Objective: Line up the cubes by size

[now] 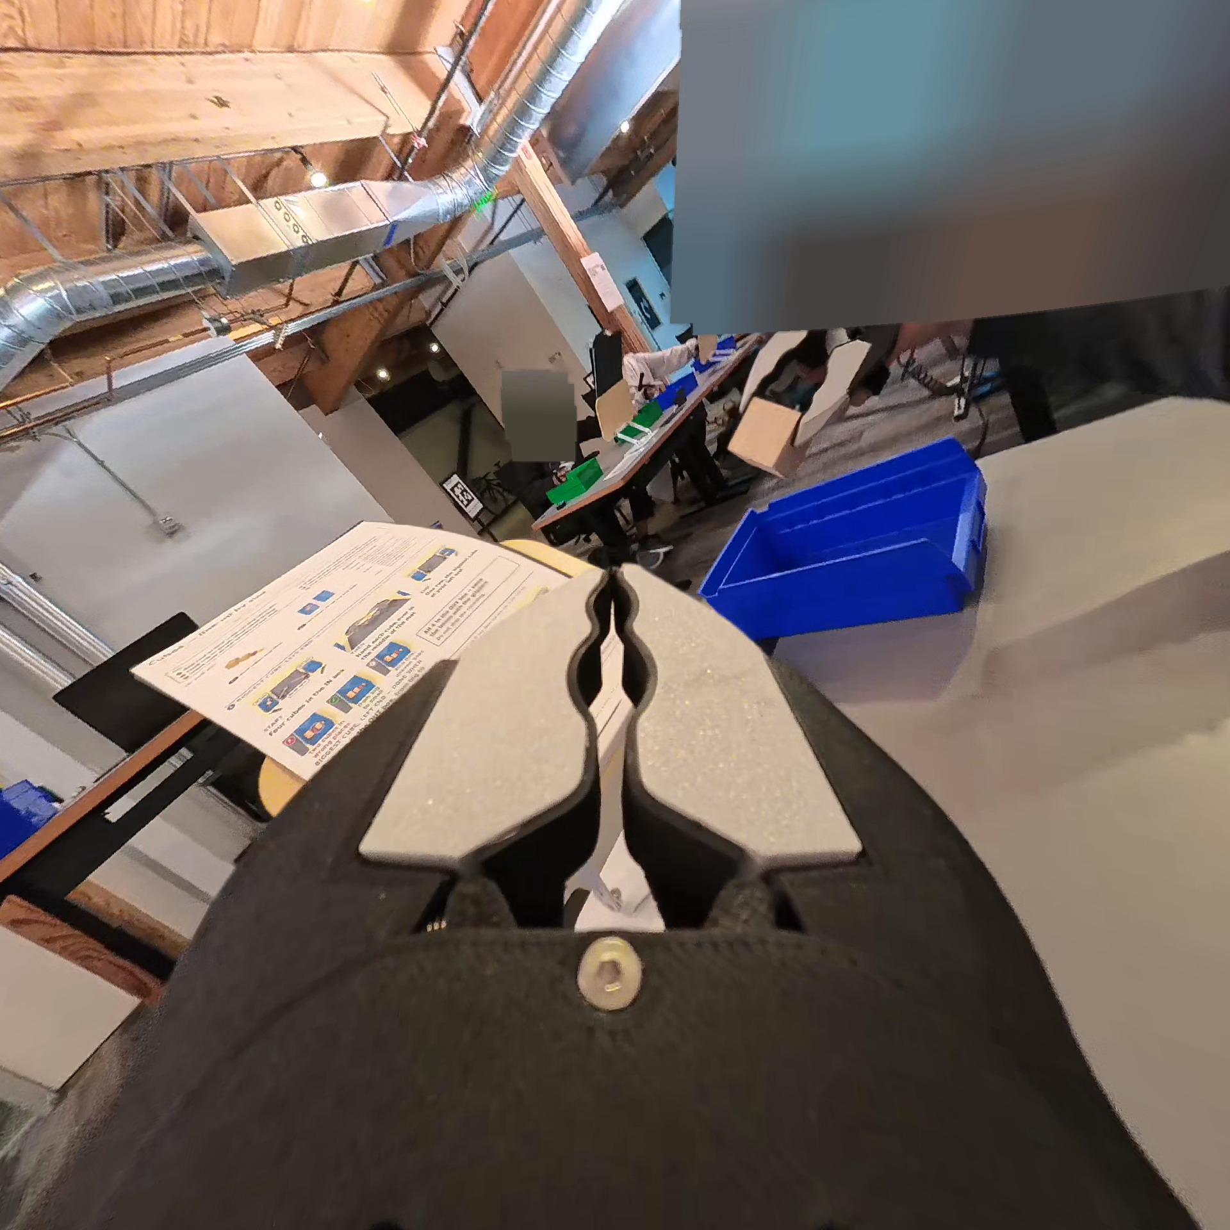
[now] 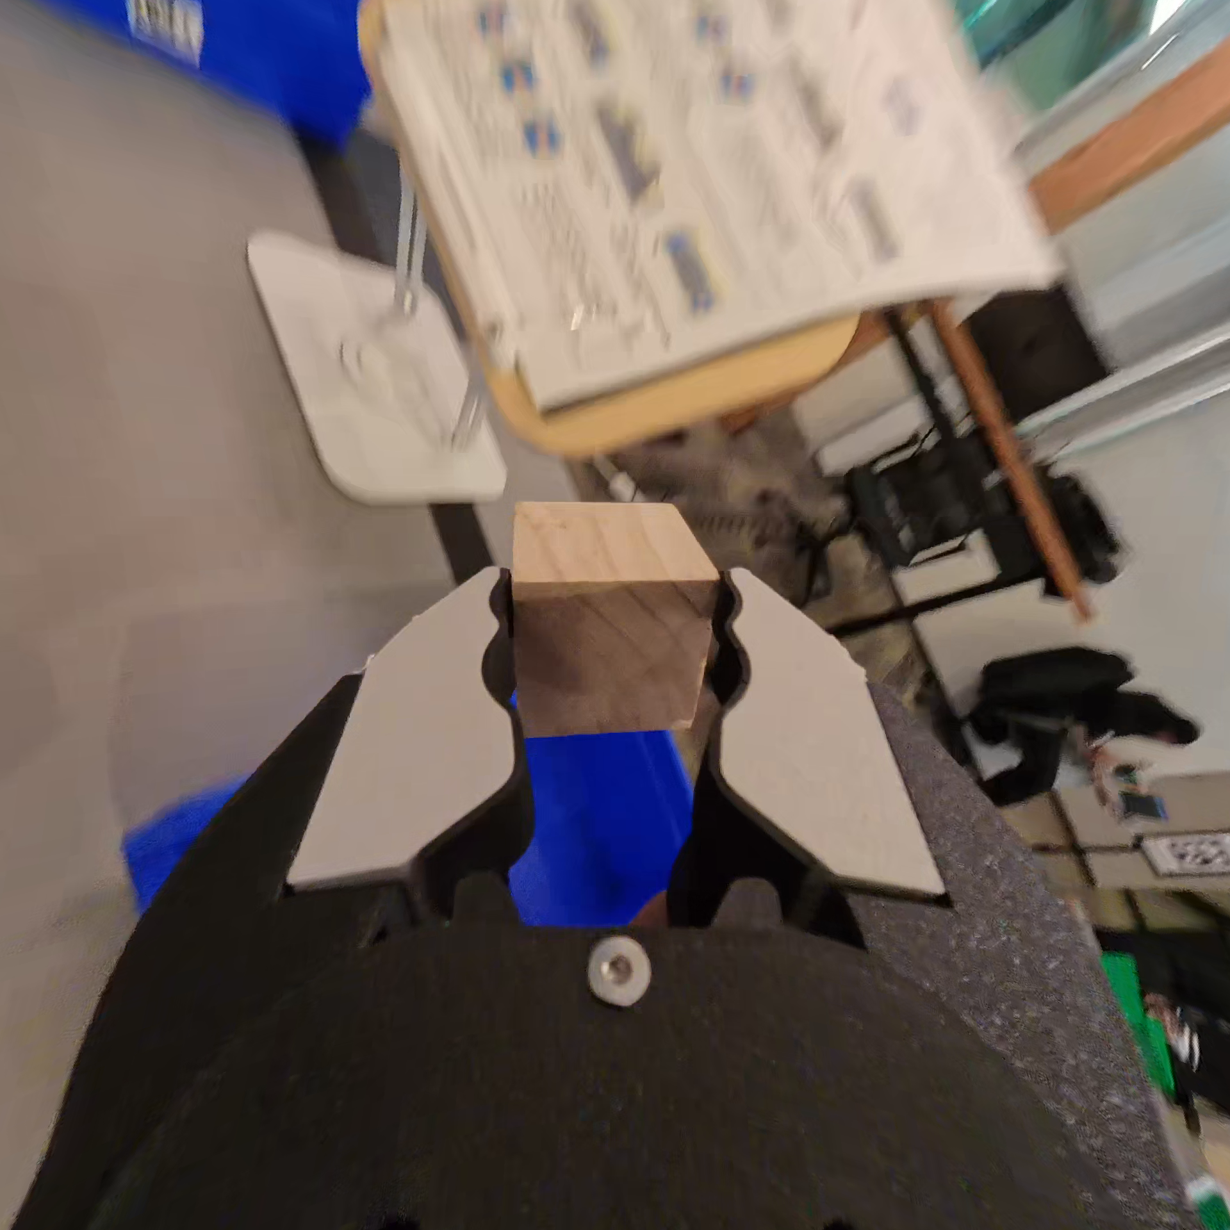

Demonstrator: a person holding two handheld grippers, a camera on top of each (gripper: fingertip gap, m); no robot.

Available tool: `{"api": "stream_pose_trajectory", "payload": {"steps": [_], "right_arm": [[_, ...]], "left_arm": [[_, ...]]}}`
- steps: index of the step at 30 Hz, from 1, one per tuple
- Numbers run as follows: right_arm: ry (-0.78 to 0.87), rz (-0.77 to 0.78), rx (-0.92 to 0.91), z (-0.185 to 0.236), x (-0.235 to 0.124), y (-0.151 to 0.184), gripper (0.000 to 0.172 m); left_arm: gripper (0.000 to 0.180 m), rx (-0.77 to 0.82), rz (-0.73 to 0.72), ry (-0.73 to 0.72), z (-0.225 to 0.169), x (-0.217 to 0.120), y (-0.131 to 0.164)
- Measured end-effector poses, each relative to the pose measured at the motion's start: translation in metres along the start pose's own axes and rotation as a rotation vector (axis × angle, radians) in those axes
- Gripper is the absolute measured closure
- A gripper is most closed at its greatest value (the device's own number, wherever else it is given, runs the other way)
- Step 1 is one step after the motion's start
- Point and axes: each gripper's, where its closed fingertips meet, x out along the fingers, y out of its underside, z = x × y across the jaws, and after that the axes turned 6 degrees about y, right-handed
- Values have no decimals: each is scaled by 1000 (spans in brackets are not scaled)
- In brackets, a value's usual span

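Note:
In the right wrist view my right gripper (image 2: 615,599) is shut on a plain wooden cube (image 2: 609,632); both pads press its sides and hold it in the air above a blue bin (image 2: 592,825). The view is blurred by motion. In the left wrist view my left gripper (image 1: 615,586) is shut, its fingertips touching with nothing between them, and it points up and away from the table. No other cube shows in either view.
A blue bin (image 1: 858,552) lies on the grey table (image 1: 1065,699) right of my left gripper. A printed instruction sheet on a stand (image 1: 319,639) is to its left; it also shows in the right wrist view (image 2: 699,186). Other tables and people are farther back. Across from one pair of fingers to the other is roughly 40 centimeters.

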Motion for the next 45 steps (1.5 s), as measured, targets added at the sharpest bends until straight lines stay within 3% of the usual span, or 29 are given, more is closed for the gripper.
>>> {"api": "stream_pose_trajectory", "payload": {"steps": [8,16,37,45], "right_arm": [[-291,389,-42,33,37,137,114],[-538,523,-98,87,74,194,114],[-719,518,-109,119,91,196,114],[-572,508,-99,84,79,175,107]], "left_arm": [[180,68,49,52,-22,33,-2],[180,50,67,72,-25,40,7],[180,55,118,105,-30,50,23],[180,62,135,96,-28,47,25]]}}
